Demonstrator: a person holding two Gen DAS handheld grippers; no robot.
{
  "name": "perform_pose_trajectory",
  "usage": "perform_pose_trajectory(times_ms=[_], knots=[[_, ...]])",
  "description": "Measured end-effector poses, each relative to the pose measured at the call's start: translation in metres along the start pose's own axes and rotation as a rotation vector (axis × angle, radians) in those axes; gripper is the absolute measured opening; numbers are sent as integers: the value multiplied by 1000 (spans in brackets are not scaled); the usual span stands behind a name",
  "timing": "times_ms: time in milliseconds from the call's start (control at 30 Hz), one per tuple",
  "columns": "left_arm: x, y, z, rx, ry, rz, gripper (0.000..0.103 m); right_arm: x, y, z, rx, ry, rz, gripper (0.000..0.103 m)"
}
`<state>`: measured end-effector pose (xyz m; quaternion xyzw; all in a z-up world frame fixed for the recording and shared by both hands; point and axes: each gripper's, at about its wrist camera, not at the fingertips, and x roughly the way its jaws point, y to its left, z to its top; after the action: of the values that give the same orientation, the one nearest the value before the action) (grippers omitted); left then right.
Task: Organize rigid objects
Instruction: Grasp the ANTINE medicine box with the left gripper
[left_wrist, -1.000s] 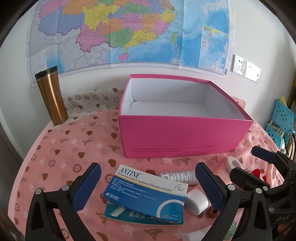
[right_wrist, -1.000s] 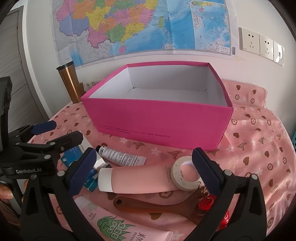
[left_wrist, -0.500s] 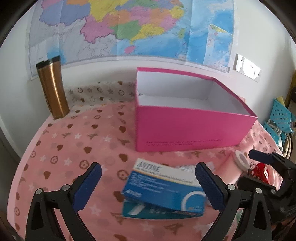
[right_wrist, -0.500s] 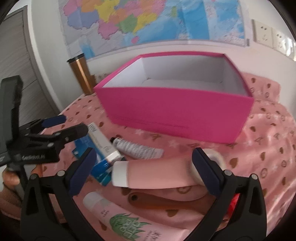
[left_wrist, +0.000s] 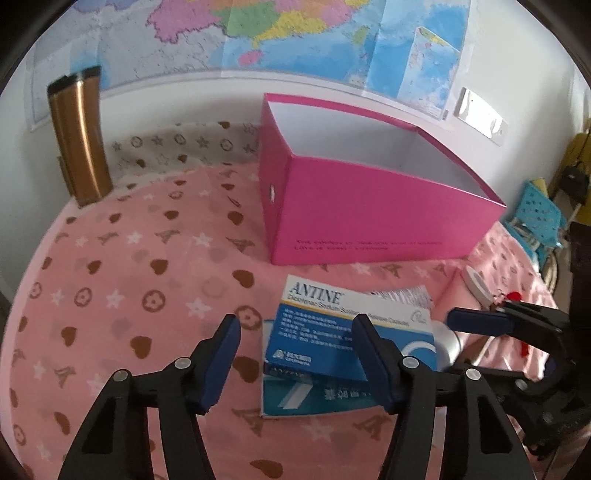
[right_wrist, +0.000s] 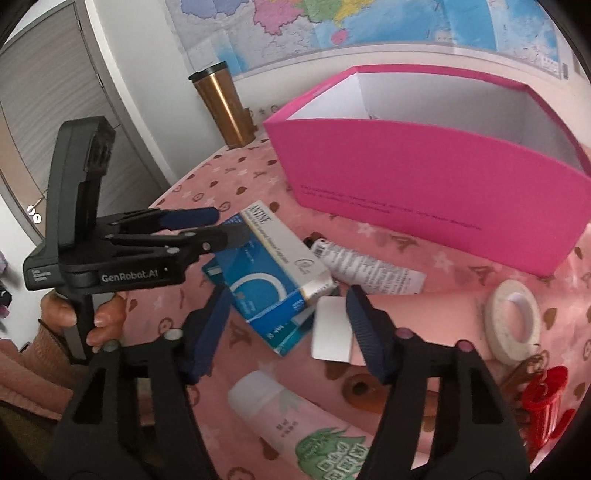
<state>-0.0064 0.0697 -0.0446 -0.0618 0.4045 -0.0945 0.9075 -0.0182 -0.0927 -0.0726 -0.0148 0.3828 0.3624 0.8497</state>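
Observation:
A blue and white ANTINE medicine box (left_wrist: 343, 328) (right_wrist: 273, 266) lies on a second teal box (left_wrist: 314, 398) on the pink tablecloth, in front of the empty pink box (left_wrist: 369, 214) (right_wrist: 424, 177). My left gripper (left_wrist: 295, 354) (right_wrist: 218, 225) is open, its right finger over the ANTINE box's near edge and its left finger beside the box. My right gripper (right_wrist: 286, 326) (left_wrist: 476, 319) is open above the pile, near the white cap of a pink tube (right_wrist: 332, 328).
A printed white tube (right_wrist: 365, 269), a tape roll (right_wrist: 513, 321), a red clip (right_wrist: 546, 398), a wooden handle (right_wrist: 362, 387) and a pink aloe bottle (right_wrist: 303, 432) lie around the boxes. A bronze tumbler (left_wrist: 79, 136) stands at the back left.
Both grippers have moved left and down toward the medicine boxes, and both jaws have narrowed. The left gripper's right finger now overlaps the ANTINE box.

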Motion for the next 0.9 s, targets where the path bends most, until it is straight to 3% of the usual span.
perform_pose_trajectory(times_ms=[200,433,900], knots=[[2,0,-2,37,39,-111,64,13,1,3,6,32,22,58],[0,0,-4,39,50,-165,63,19,-3,9,26,45,16,58],[-9,-1,-11,20,50,-209,63,14,-2,17,-19,42,9,58]])
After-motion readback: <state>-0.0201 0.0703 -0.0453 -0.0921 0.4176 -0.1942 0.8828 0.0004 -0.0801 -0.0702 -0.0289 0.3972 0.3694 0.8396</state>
